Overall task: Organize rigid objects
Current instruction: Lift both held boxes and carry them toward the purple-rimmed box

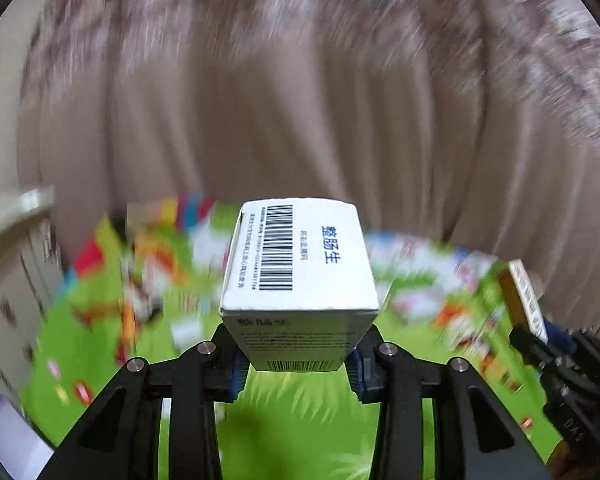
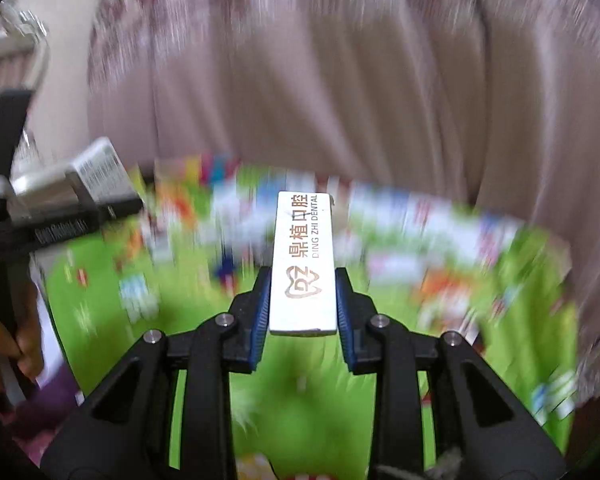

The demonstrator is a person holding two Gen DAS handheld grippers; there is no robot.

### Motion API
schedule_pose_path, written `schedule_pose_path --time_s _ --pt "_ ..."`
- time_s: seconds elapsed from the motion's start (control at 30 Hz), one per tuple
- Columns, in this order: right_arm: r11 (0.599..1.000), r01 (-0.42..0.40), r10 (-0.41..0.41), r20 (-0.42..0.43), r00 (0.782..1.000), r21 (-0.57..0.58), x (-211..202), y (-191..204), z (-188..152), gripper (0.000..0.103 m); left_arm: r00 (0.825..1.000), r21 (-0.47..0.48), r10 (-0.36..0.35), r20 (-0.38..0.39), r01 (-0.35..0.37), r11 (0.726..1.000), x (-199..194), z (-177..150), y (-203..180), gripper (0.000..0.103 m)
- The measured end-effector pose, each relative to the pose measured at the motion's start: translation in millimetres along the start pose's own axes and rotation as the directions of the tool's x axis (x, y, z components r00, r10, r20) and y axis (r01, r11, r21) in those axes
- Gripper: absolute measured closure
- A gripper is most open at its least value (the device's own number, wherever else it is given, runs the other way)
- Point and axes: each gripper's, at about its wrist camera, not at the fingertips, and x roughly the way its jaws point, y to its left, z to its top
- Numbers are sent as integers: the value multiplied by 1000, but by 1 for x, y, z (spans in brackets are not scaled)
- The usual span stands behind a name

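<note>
In the left wrist view my left gripper (image 1: 298, 364) is shut on a white medicine box (image 1: 298, 264) with a barcode and blue characters on top; the blue pads press its two sides and it hangs above the mat. In the right wrist view my right gripper (image 2: 303, 312) is shut on a slim white box (image 2: 304, 264) printed "DING ZHI DENTAL", held lengthwise between the pads. The right gripper with its box (image 1: 526, 304) shows at the right edge of the left wrist view. The left gripper with the white box (image 2: 96, 176) appears at the left of the right wrist view.
A bright green play mat (image 1: 284, 412) with colourful pictures lies below, heavily blurred. A pinkish curtain (image 1: 300, 100) fills the background. A white cabinet (image 1: 8, 272) stands at the left. A person's hand (image 2: 8, 344) holds the left gripper's handle.
</note>
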Motion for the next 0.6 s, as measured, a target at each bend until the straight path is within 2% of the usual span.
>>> schedule_pose_path --time_s 0.07,0.13,0.2,0.23,0.37,0.5,0.6 --pt "998 47 -43 112 993 -30 -28 10 19 69 996 33 -11 89 8 999 -28 14 -11 63" --pt "996 79 -67 219 973 -47 -54 20 32 69 990 48 -29 137 23 999 -48 23 -17 63" --pt "993 104 -85 280 956 -52 -72 27 39 69 985 51 -43 167 35 998 -65 28 -20 63" --pt "992 117 -96 325 941 -43 -84 31 42 69 982 52 -45 183 36 998 -72 29 -20 63" --pt "988 150 -124 418 900 -30 -110 37 51 69 966 69 -35 257 18 997 -97 34 -19 62" --pt "990 135 -106 416 903 -42 -115 43 59 69 960 51 -29 279 15 999 -110 39 -12 62" --pt "993 109 -80 402 912 -50 -114 49 59 69 963 36 -7 271 -3 999 -114 35 -1 62"
